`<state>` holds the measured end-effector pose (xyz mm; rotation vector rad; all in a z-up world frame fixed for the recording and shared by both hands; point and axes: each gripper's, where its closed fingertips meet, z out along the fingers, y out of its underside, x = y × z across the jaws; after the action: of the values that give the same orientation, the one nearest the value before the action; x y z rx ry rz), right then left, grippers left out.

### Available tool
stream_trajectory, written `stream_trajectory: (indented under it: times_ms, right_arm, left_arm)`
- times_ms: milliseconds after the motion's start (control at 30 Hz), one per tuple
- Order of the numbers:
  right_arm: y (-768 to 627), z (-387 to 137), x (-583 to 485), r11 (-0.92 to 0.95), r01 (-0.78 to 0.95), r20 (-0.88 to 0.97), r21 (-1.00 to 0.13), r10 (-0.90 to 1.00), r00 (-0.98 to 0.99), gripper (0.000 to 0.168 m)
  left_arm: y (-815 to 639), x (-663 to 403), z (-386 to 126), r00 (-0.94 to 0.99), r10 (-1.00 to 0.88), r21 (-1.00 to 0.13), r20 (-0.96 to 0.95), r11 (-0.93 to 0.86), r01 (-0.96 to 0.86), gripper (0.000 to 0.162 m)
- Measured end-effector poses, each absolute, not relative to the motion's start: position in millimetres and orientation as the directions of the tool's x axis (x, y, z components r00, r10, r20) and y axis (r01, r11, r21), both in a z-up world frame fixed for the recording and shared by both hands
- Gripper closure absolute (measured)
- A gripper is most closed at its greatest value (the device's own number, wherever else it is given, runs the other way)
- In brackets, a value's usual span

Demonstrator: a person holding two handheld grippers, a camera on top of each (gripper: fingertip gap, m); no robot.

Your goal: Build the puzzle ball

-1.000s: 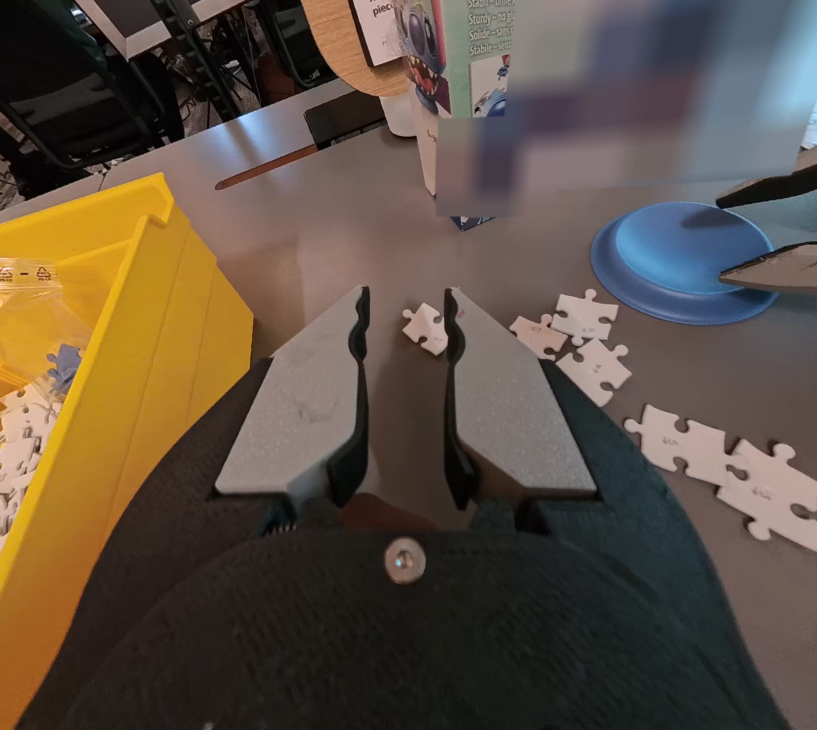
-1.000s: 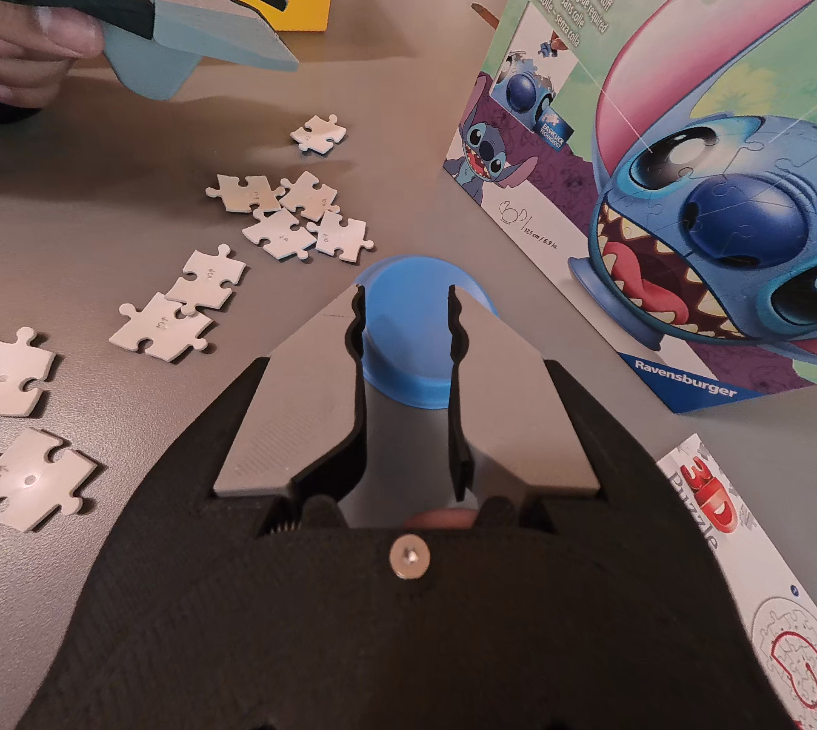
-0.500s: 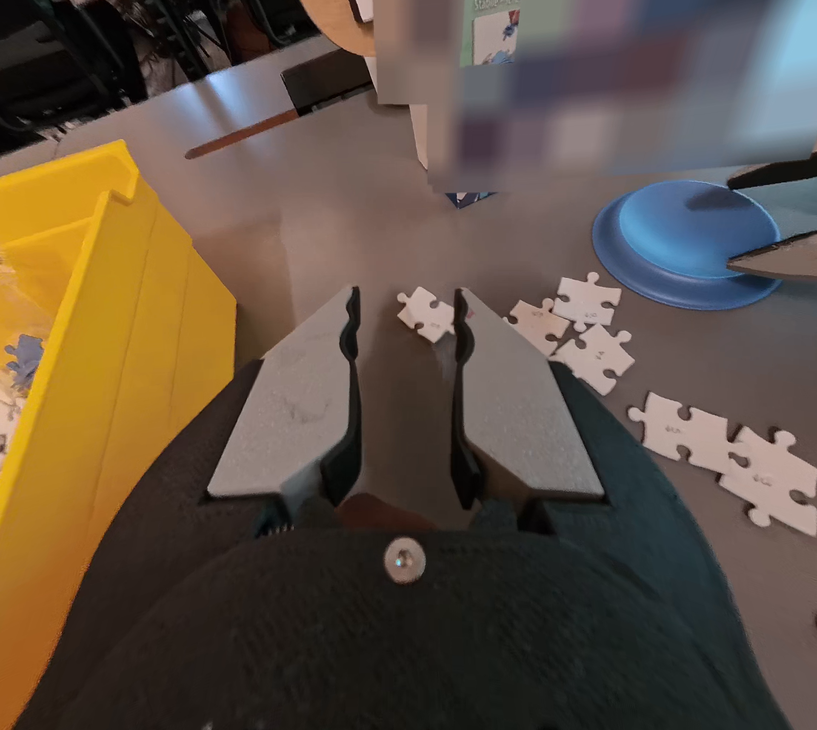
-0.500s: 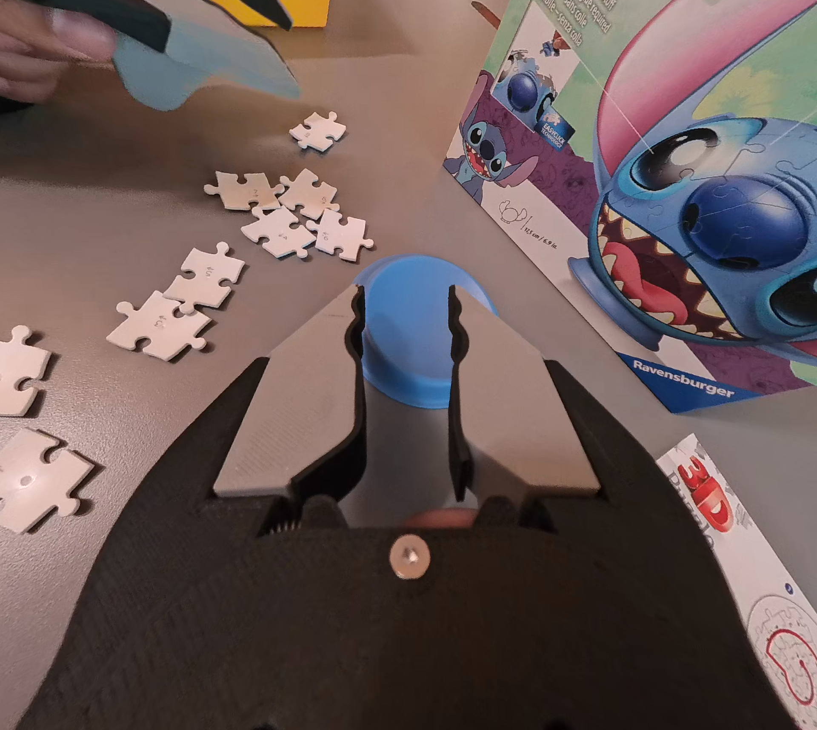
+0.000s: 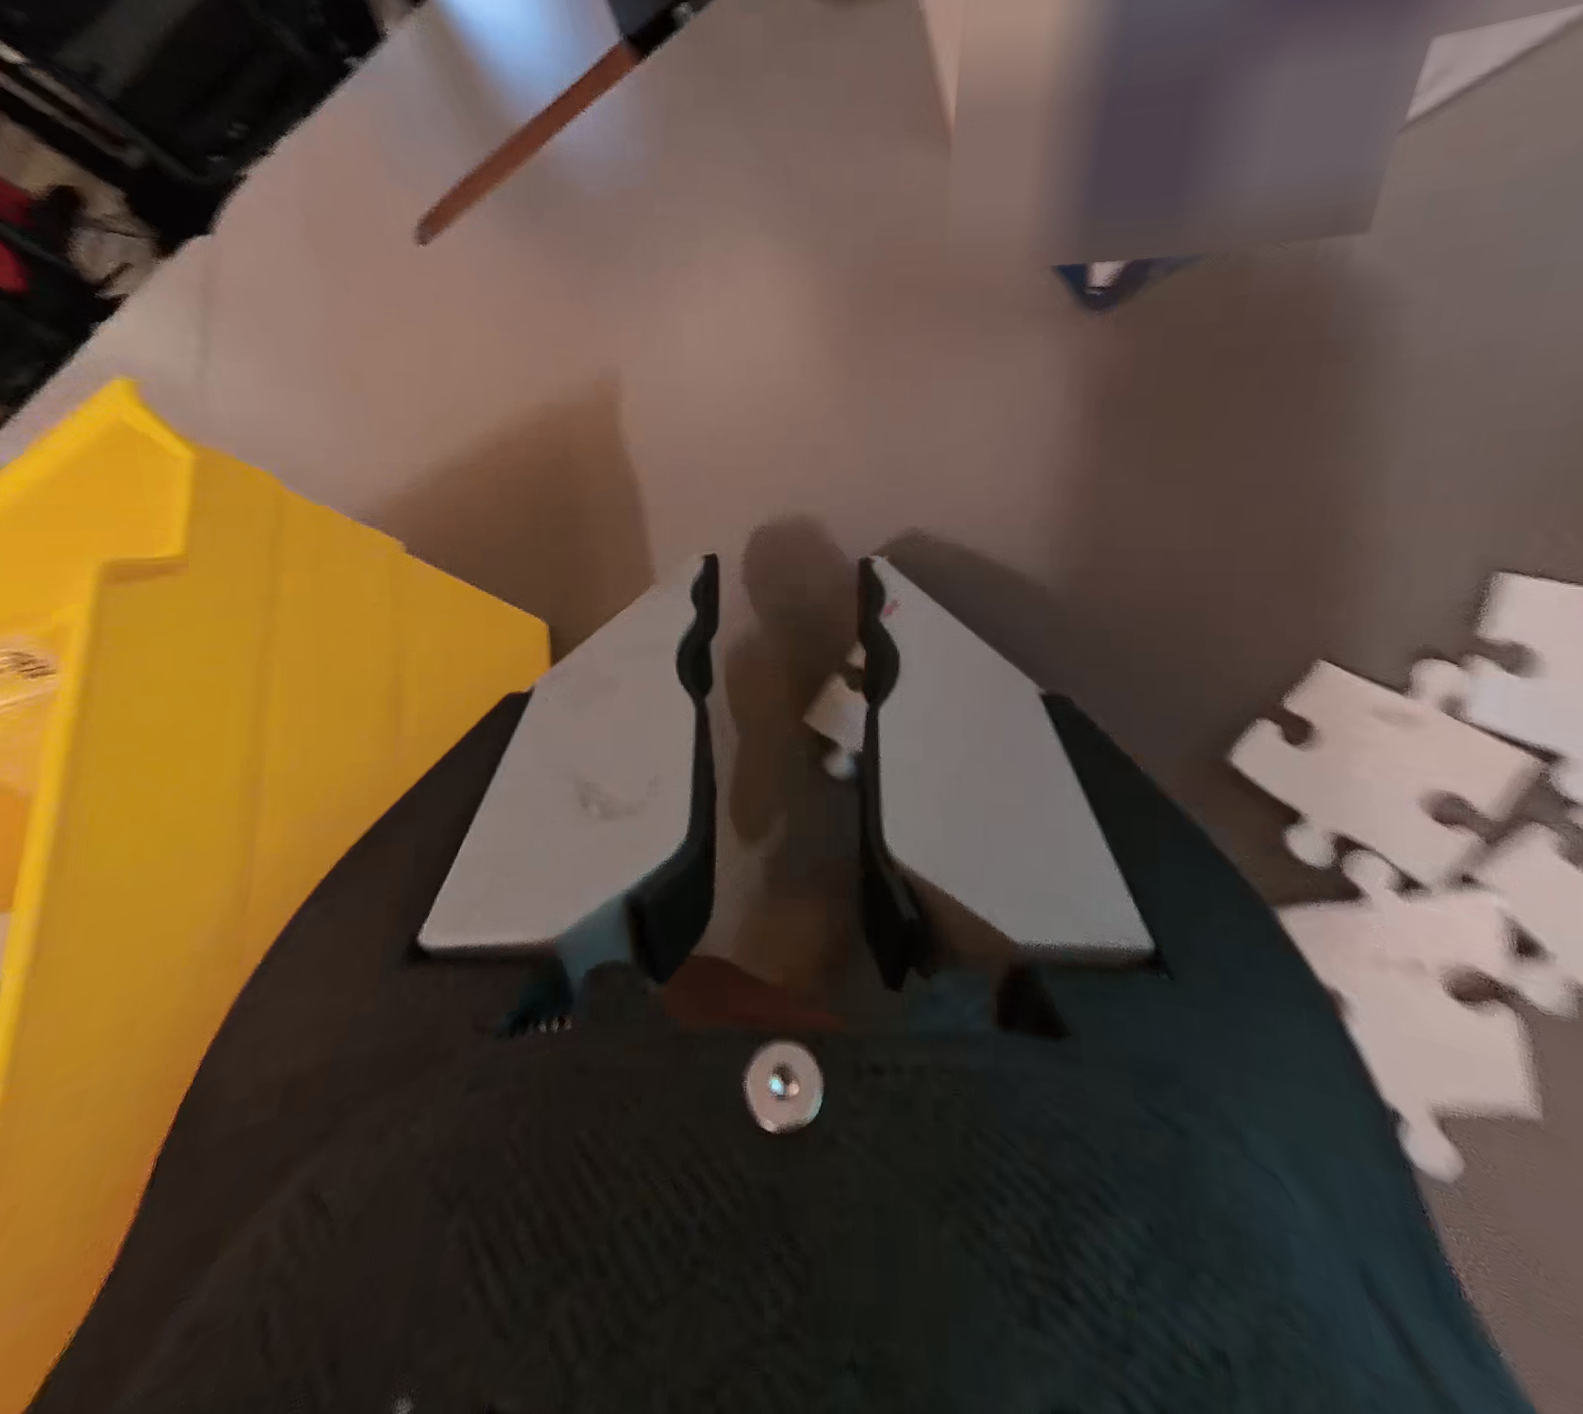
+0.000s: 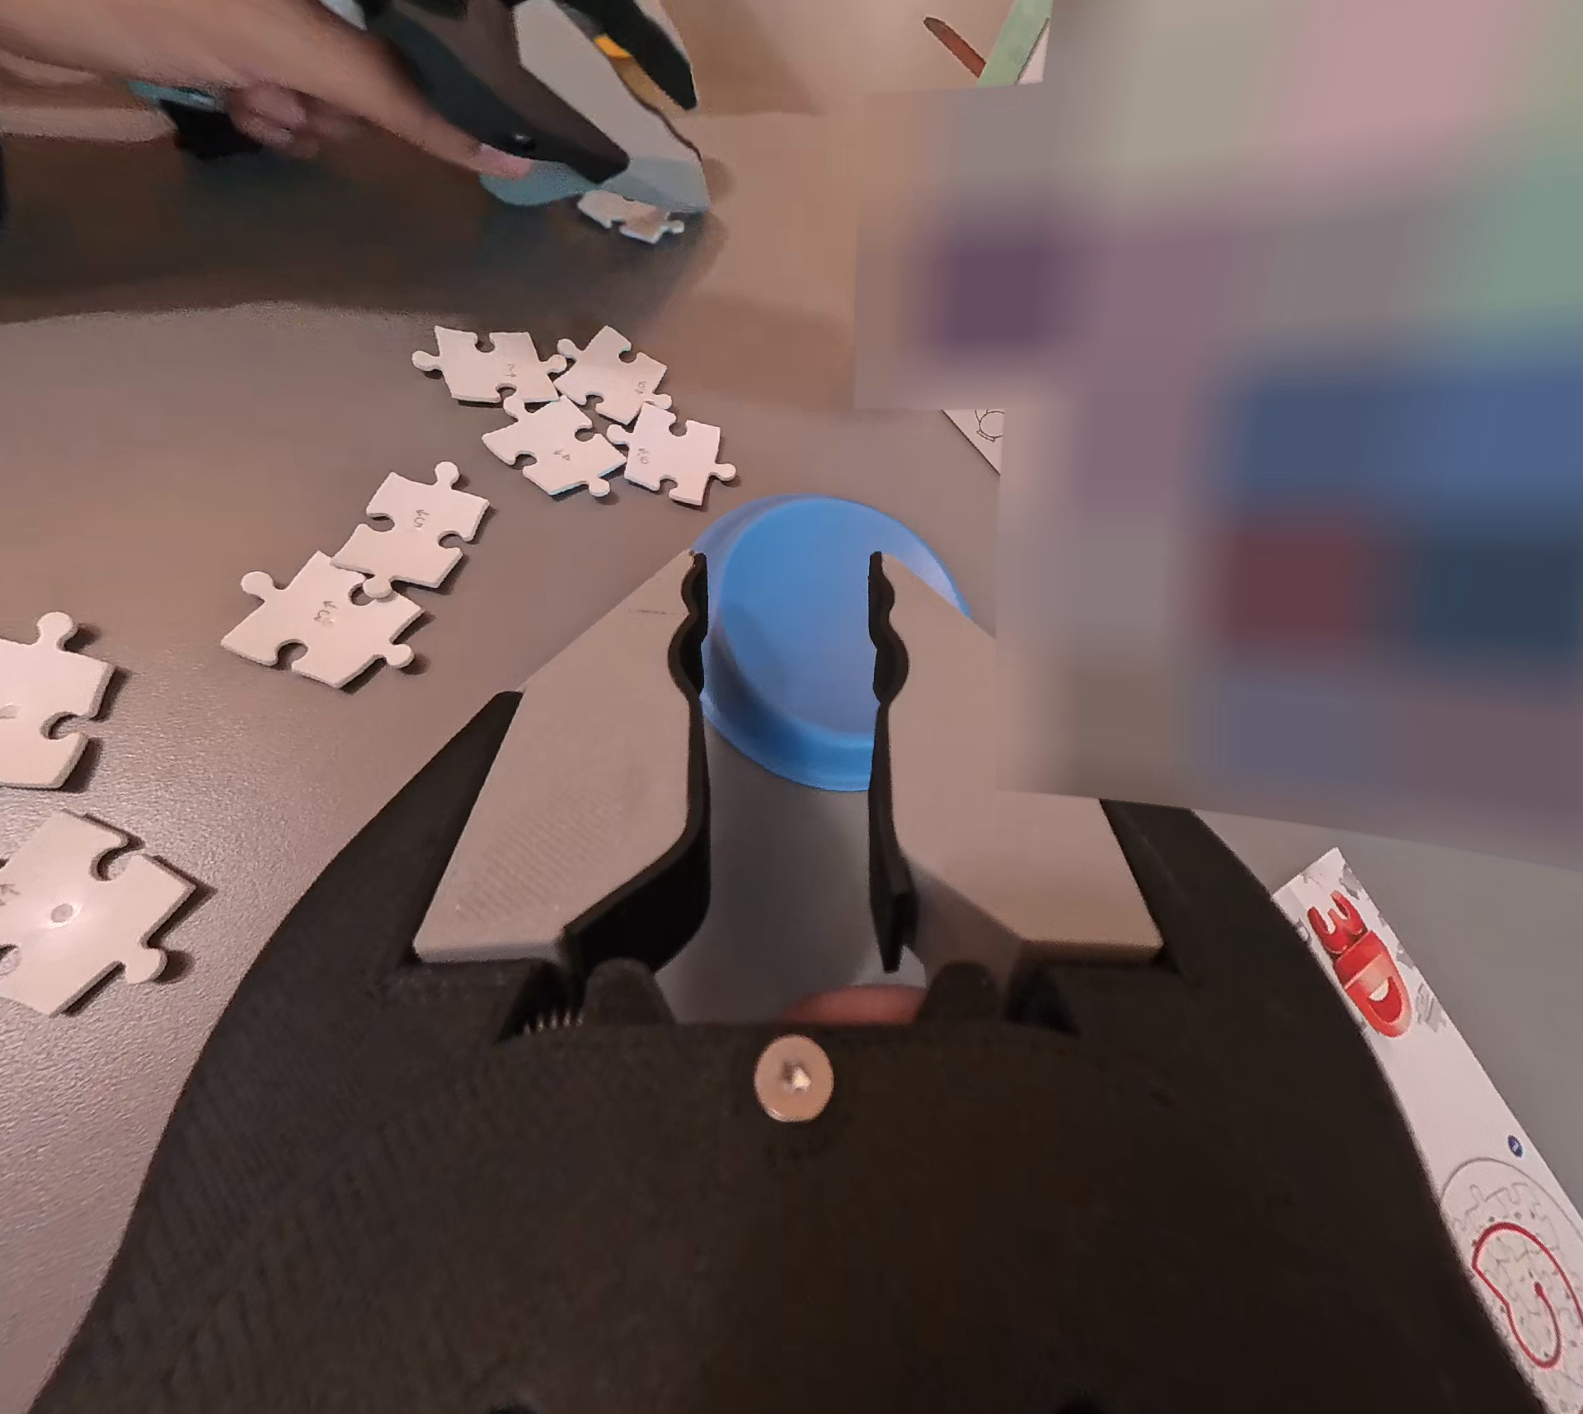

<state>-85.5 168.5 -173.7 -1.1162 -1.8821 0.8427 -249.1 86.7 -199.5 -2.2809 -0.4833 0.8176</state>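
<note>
One flat white jigsaw piece (image 5: pixel 835 713) is the target: it lies on the grey bench (image 5: pixel 771 388), half hidden under the inner edge of the left tool's (image 5: pixel 784 602) right-hand finger, tips spread, nothing pinched. From the right wrist view, that tool is tipped steeply down onto the same piece (image 6: pixel 634 214) at 11 o'clock.

Risks, my read:
- Piece sits off-centre in the gap; closing now likely clips one lobe and flicks it, or the finger just pins it flat.
- Thin piece flush on the bench: little edge to bite, tips may skid.
- Left view is motion-blurred, so alignment is uncertain.

Right tool (image 6: pixel 788 576) is spread and empty, hanging over the round blue plastic stand (image 6: pixel 797 653).

Room: yellow plastic bin (image 5: pixel 257 688) walls off 9 o'clock close to the left tool. Cluster of loose white pieces (image 5: pixel 1388 773) at 3 o'clock. Upright printed puzzle box (image 5: pixel 1096 281) at 1 o'clock, mostly masked. Bare bench at 12 o'clock: best exit.
</note>
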Motion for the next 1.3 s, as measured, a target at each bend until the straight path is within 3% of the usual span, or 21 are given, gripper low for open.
stream_trajectory:
  times_ms: [100, 233, 333, 500, 633, 933, 1300]
  right_arm:
    - [168.2, -173.6, -84.8, 0.396, 0.391, 0.282, -0.831, 0.906, -0.316, 0.134]
    - [168.0, -173.8, -84.6, 0.392, 0.393, 0.276, -0.832, 0.907, -0.319, 0.134]
    - [168.5, -174.9, -85.0, 0.387, 0.401, 0.269, -0.830, 0.908, -0.320, 0.134]
    - [168.9, -175.7, -85.3, 0.382, 0.407, 0.262, -0.830, 0.910, -0.320, 0.134]
    - [168.9, -176.1, -85.3, 0.382, 0.409, 0.262, -0.829, 0.910, -0.321, 0.134]
    - [168.1, -176.1, -85.1, 0.385, 0.407, 0.262, -0.828, 0.908, -0.326, 0.134]
    - [168.0, -177.5, -86.4, 0.405, 0.410, 0.288, -0.817, 0.903, -0.319, 0.133]
  left_arm:
    - [84.4, -254.0, -187.5, 0.696, 0.585, -0.737, -0.416, -0.665, 0.119, 0.124]
    - [78.8, -242.8, -146.1, 0.691, 0.683, -0.889, -0.234, -0.438, 0.132, 0.121]
    - [73.4, -235.2, -133.8, 0.710, 0.691, -0.931, -0.138, -0.335, 0.146, 0.121]
    - [62.9, -237.4, -156.7, 0.699, 0.627, -0.831, -0.344, -0.550, 0.084, 0.126]
    - [61.2, -223.9, -166.7, 0.752, 0.535, -0.770, -0.384, -0.635, 0.058, 0.162]
    - [69.1, -199.8, -198.0, 0.868, 0.404, -0.696, -0.288, -0.711, 0.100, 0.162]
    - [81.2, -252.9, -203.9, 0.700, 0.453, -0.612, -0.552, -0.791, 0.029, 0.162]
